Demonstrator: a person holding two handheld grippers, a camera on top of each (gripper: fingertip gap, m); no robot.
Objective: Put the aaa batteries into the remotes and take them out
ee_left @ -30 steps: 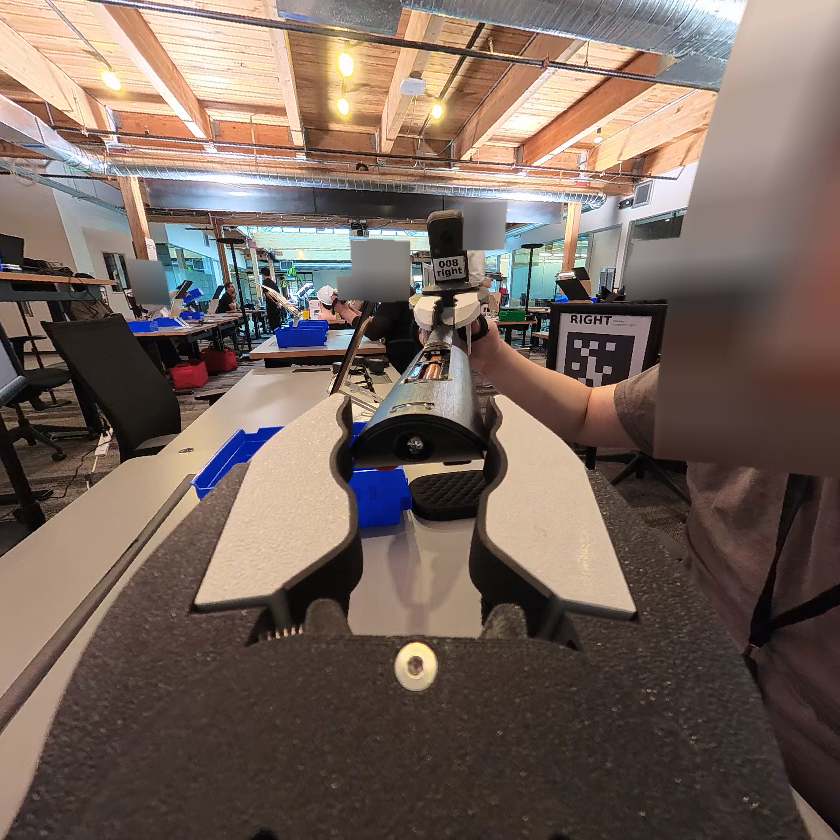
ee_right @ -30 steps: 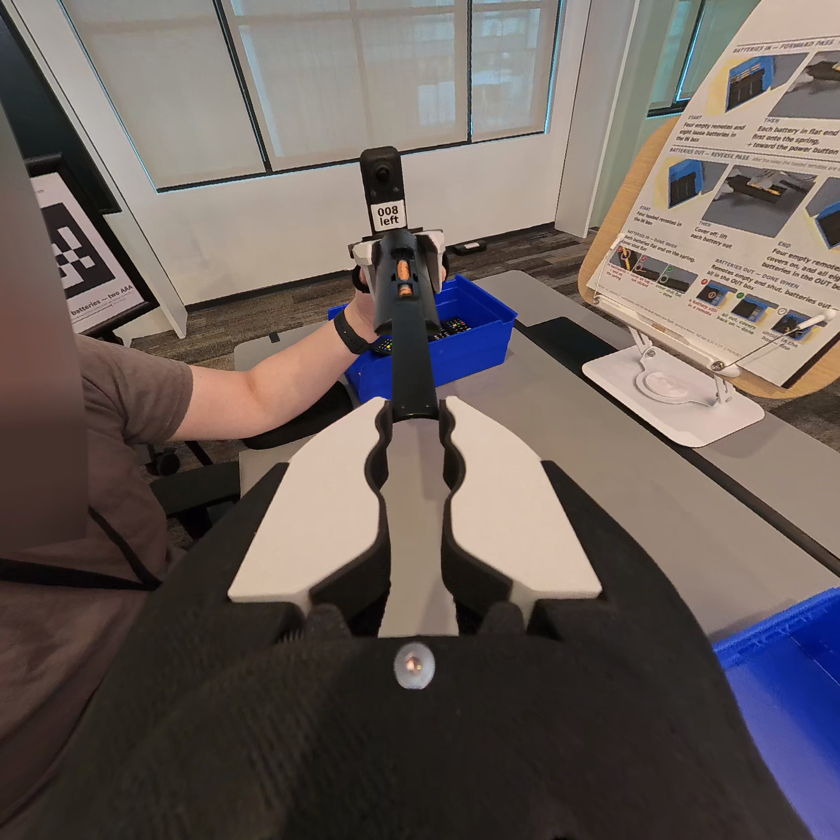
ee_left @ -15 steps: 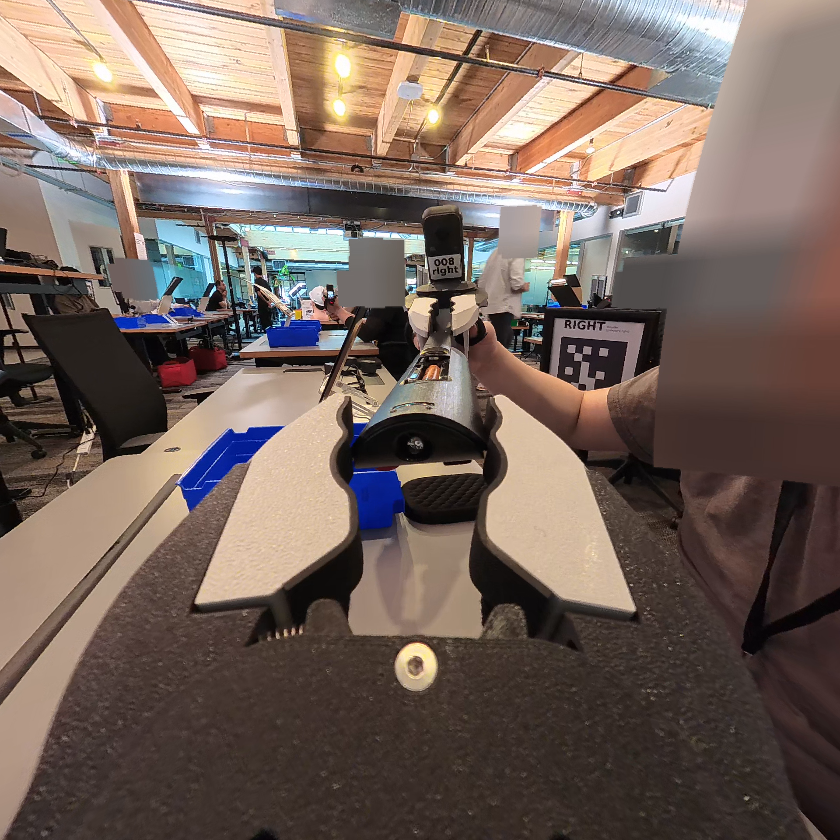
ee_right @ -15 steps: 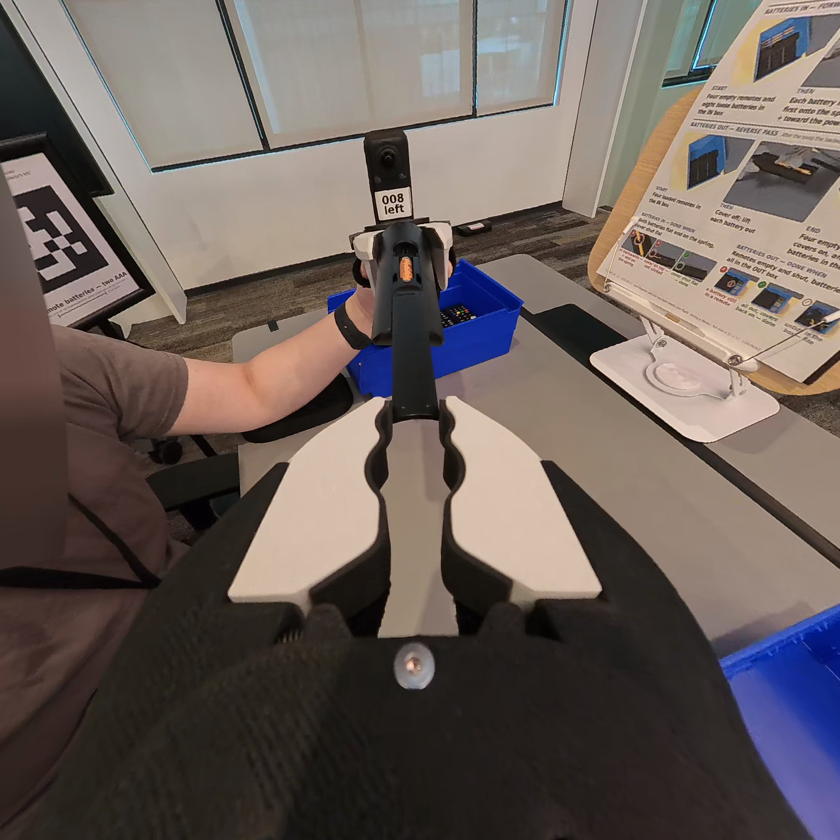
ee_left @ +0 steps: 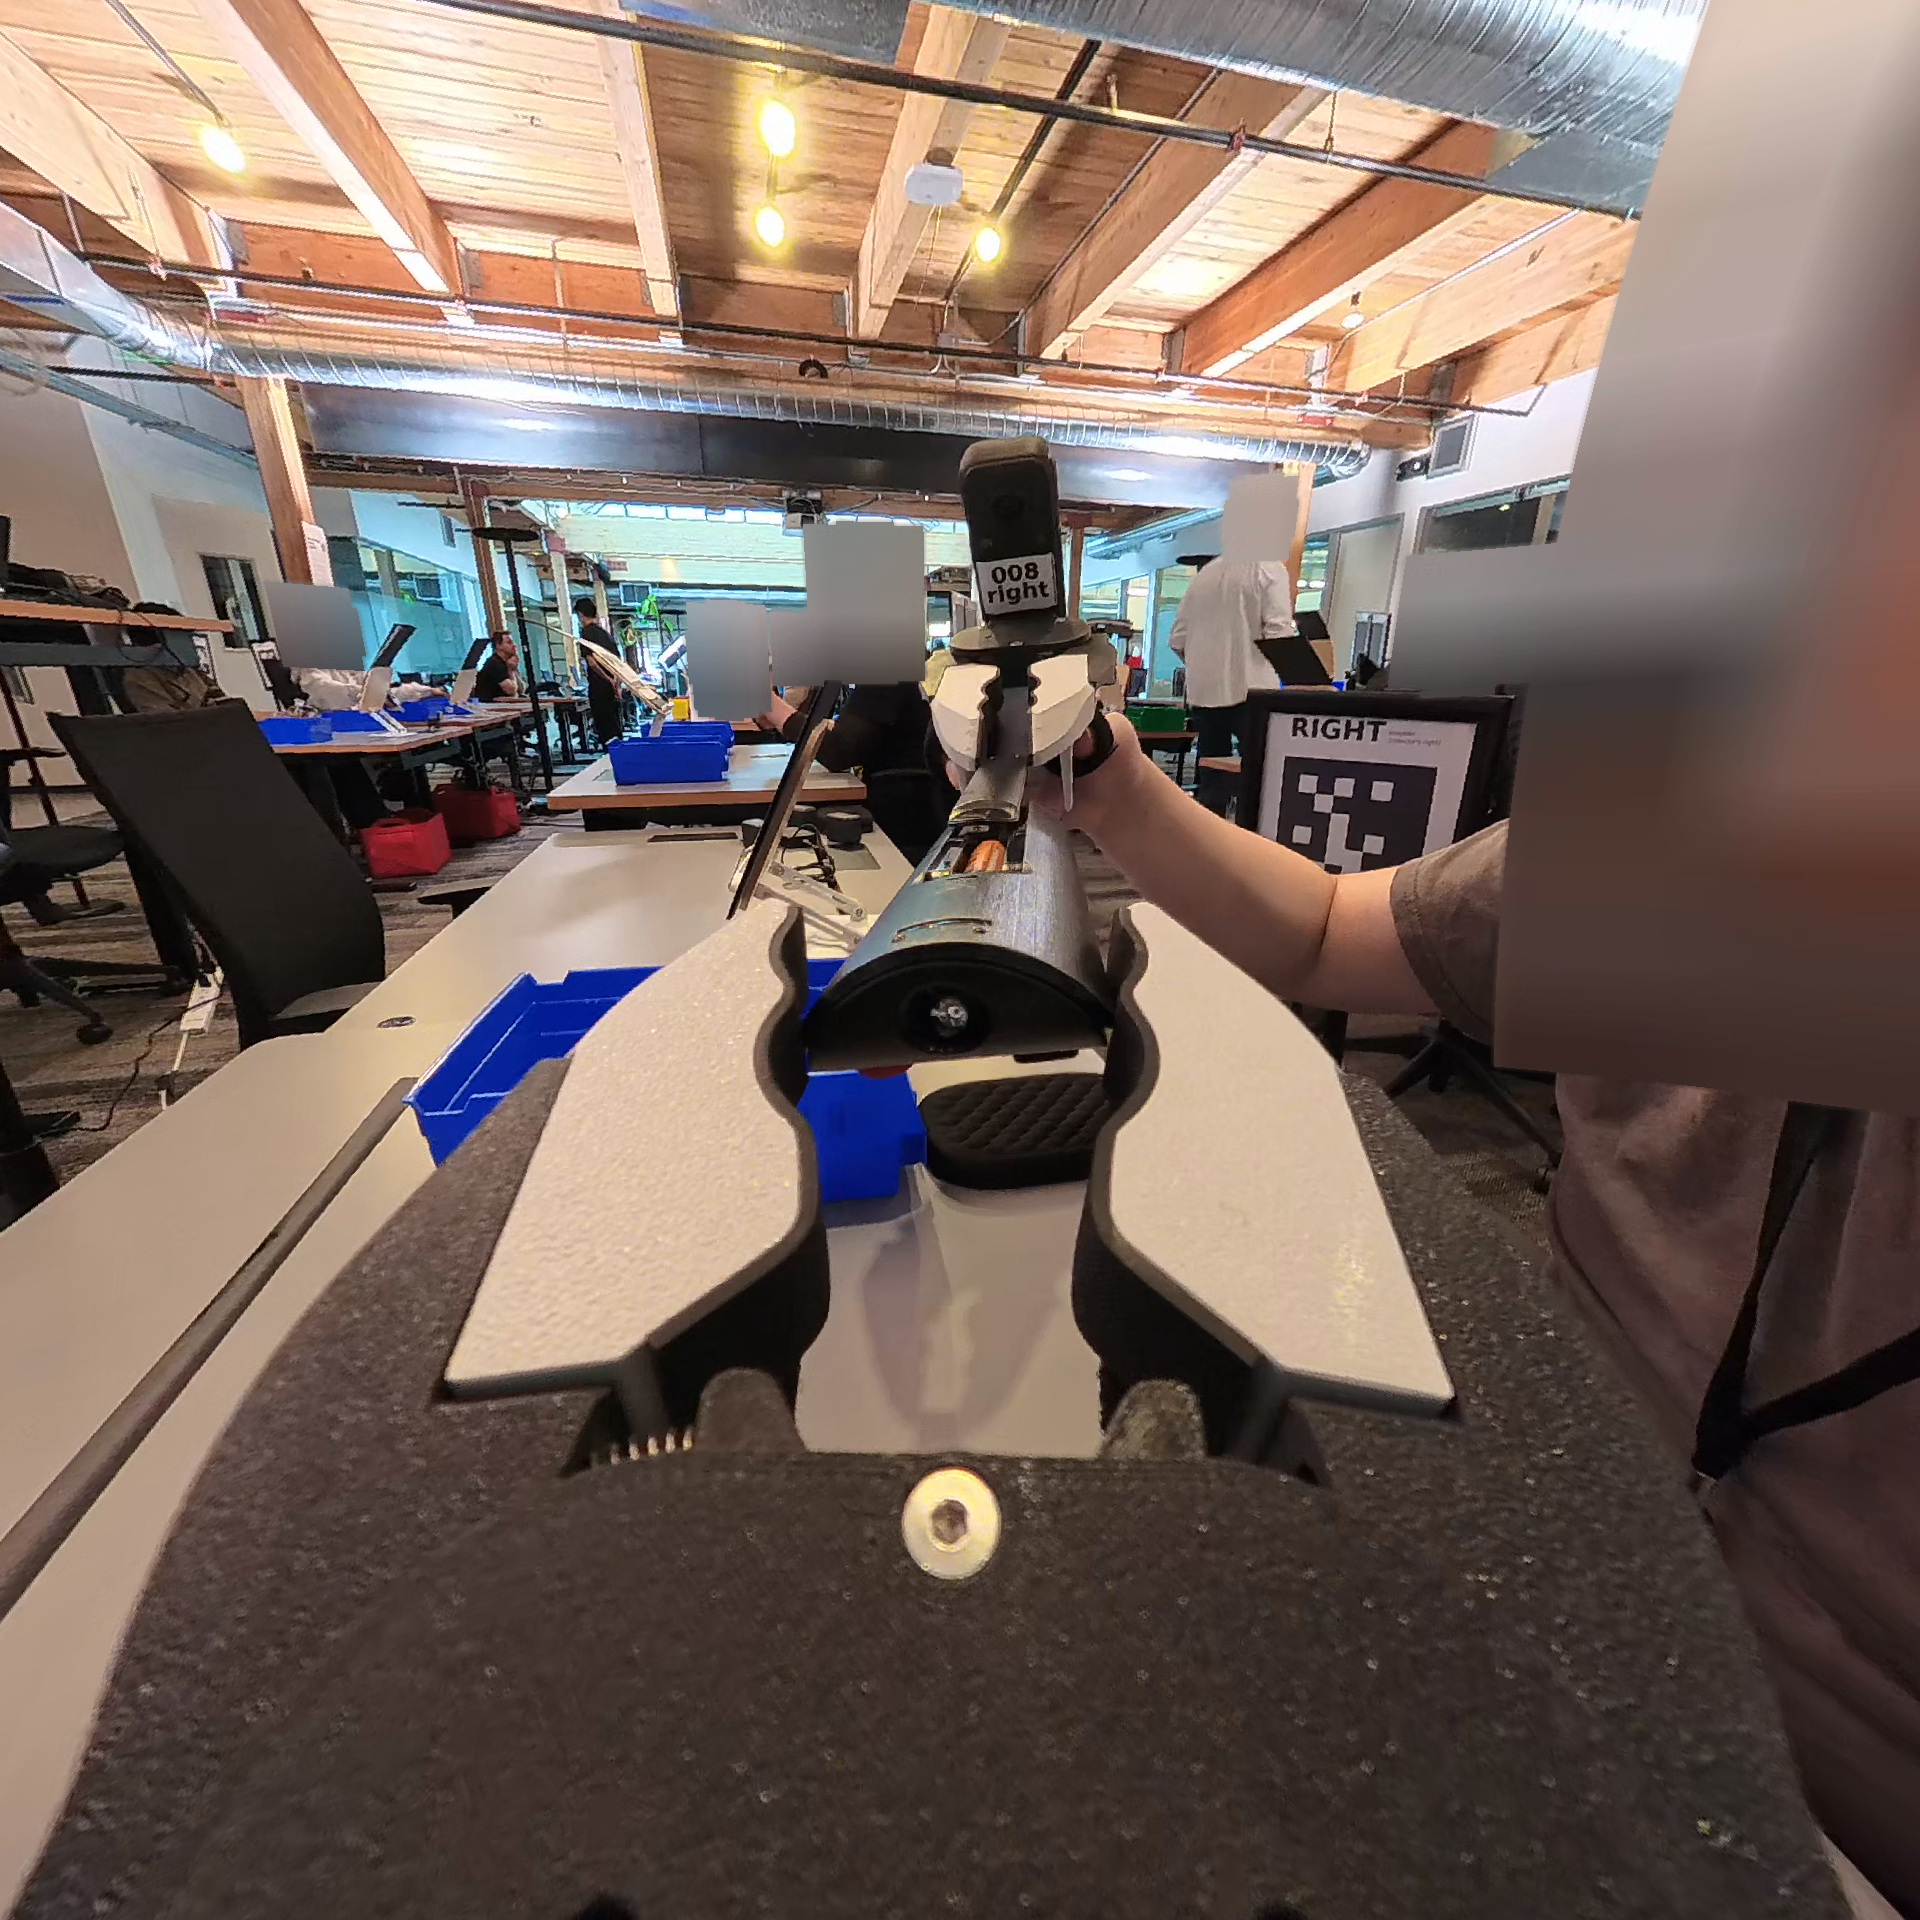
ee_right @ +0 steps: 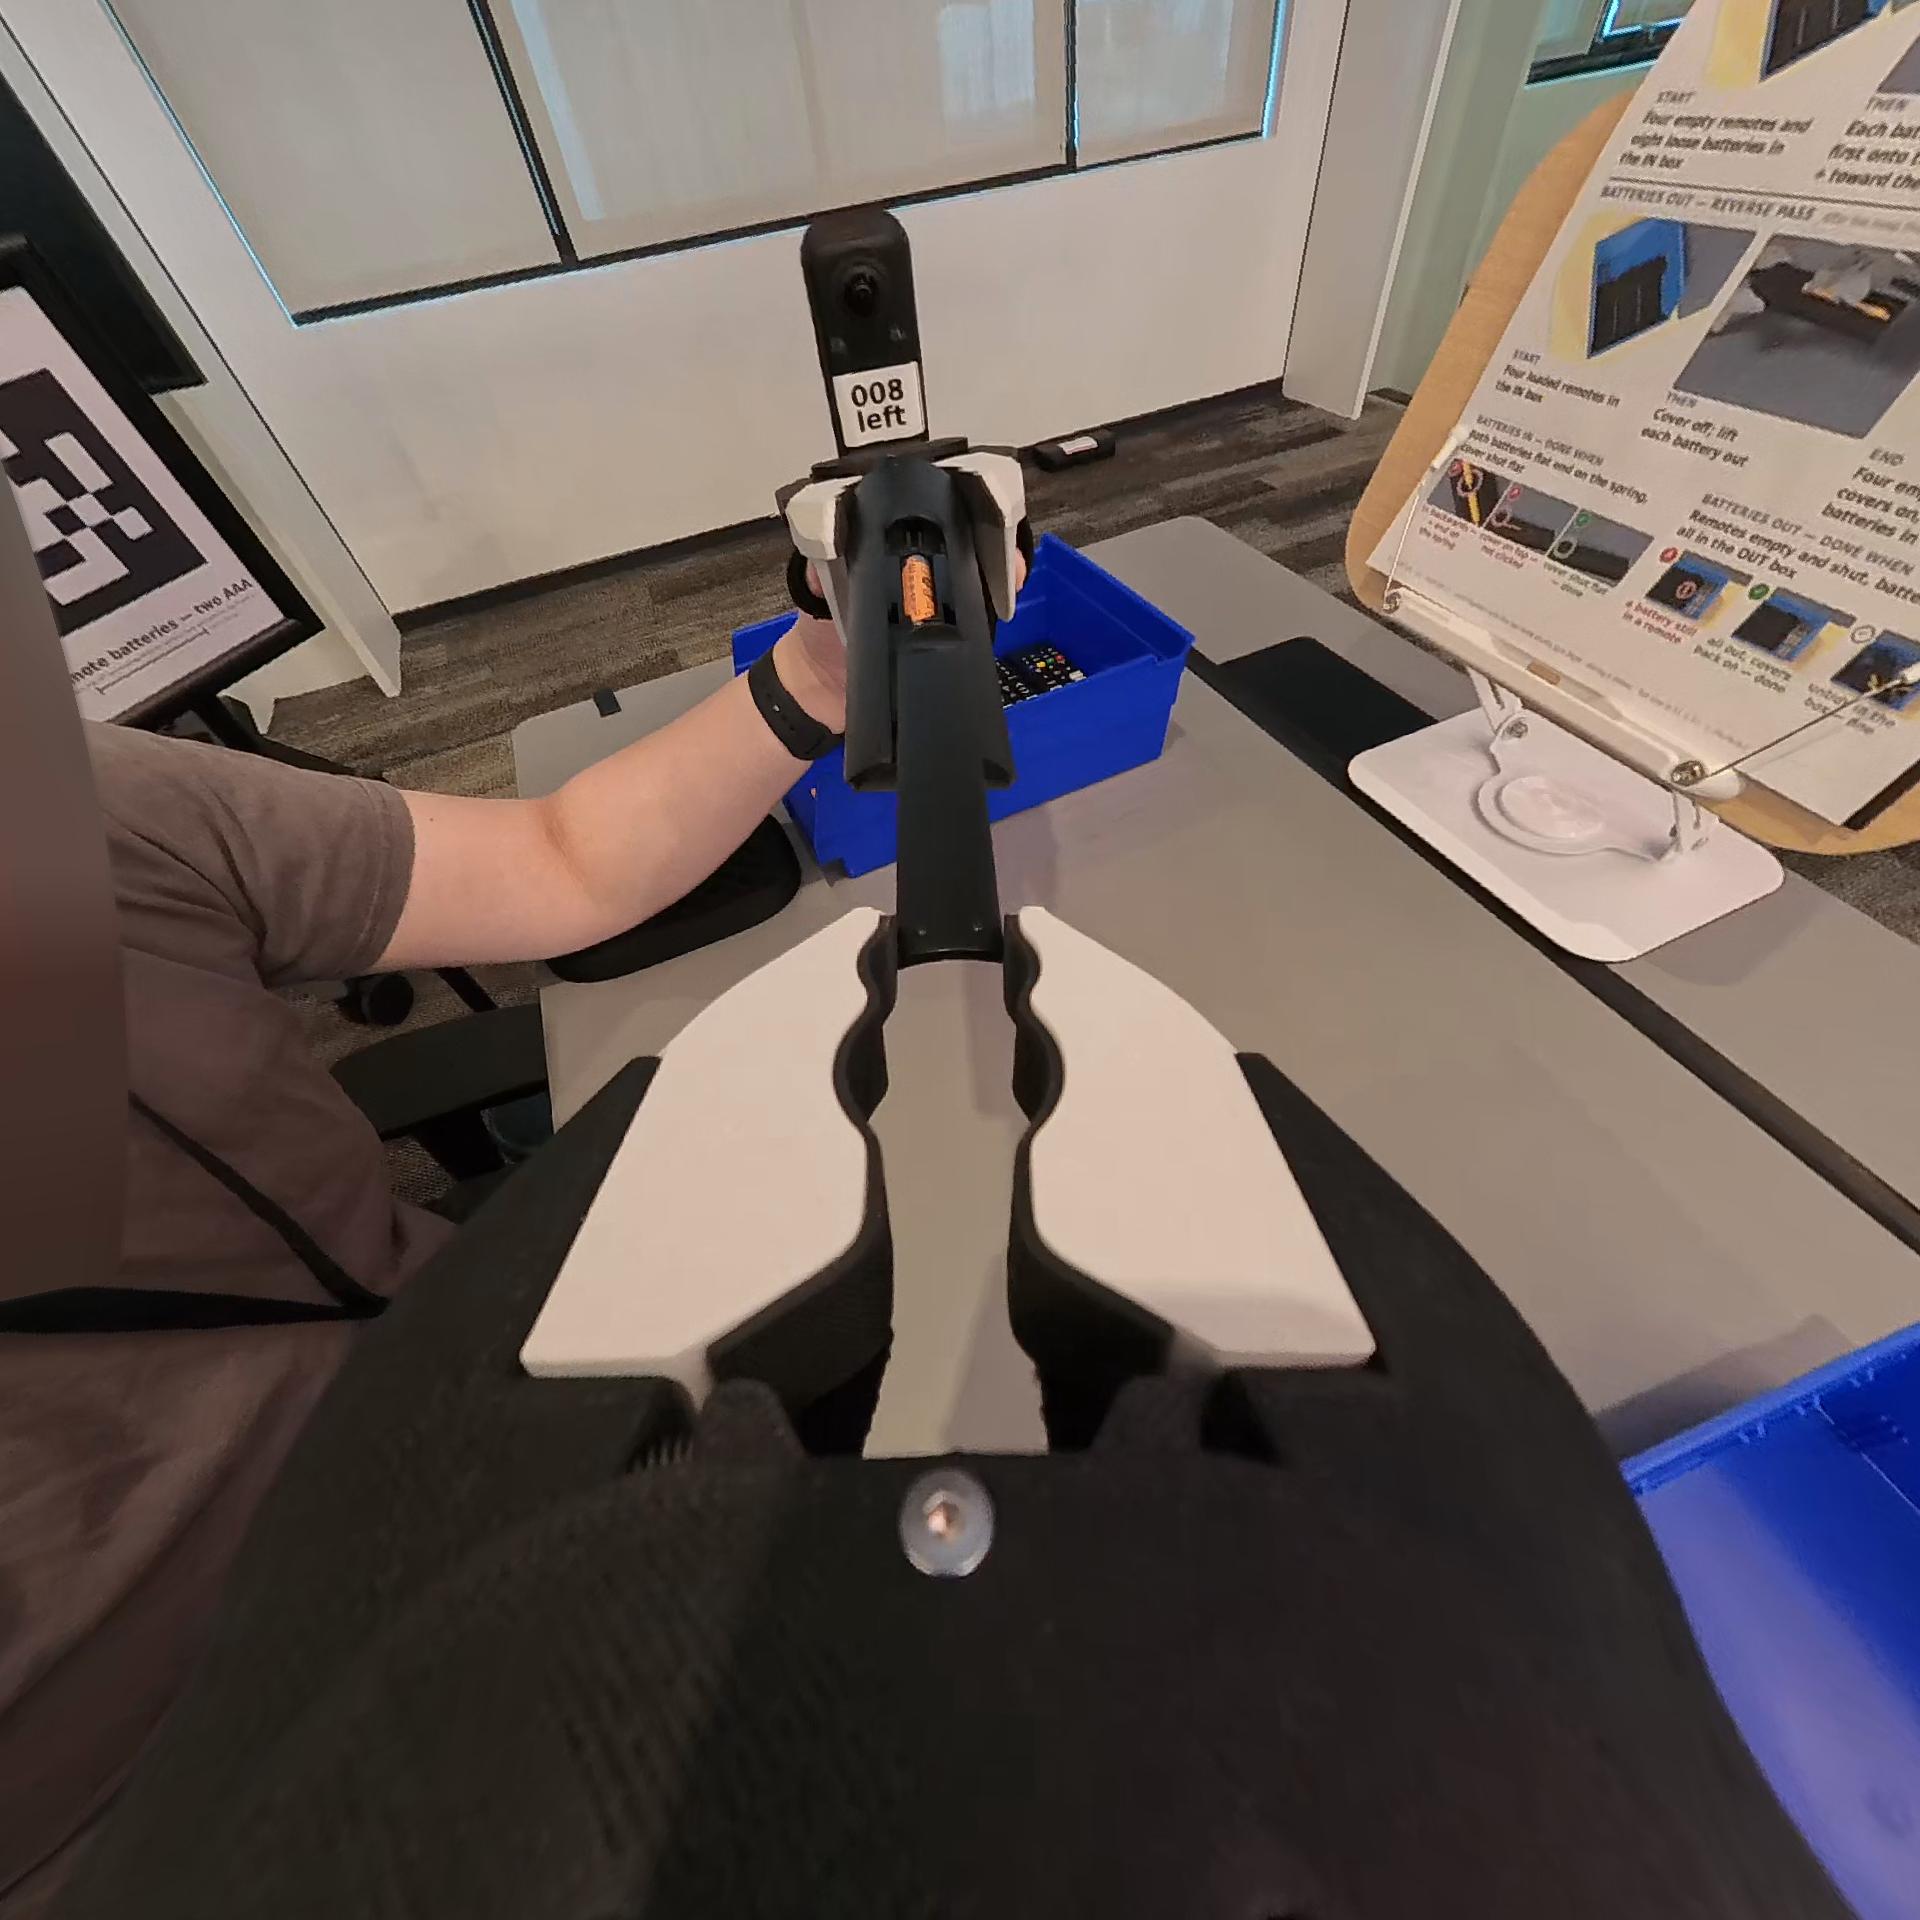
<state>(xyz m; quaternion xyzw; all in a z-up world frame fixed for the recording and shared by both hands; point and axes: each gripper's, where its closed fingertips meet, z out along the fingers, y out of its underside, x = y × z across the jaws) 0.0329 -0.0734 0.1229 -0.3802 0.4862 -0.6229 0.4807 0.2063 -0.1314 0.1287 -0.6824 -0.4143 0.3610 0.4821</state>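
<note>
Left tongs point(ee_left: 951, 997) clamp the wide front end of a black remote point(ee_left: 971, 935), held in the air above the grey bench point(ee_right: 1299, 987); right tongs point(ee_right: 948, 935) grip the slim black battery cover point(ee_right: 940, 810), slid partway off the remote's back. One orange AAA battery point(ee_right: 918, 588) lies in the open compartment; the slot beside it is too dark to judge. Behind, a blue bin point(ee_right: 1081, 717) holds other remotes, largely hidden.
</note>
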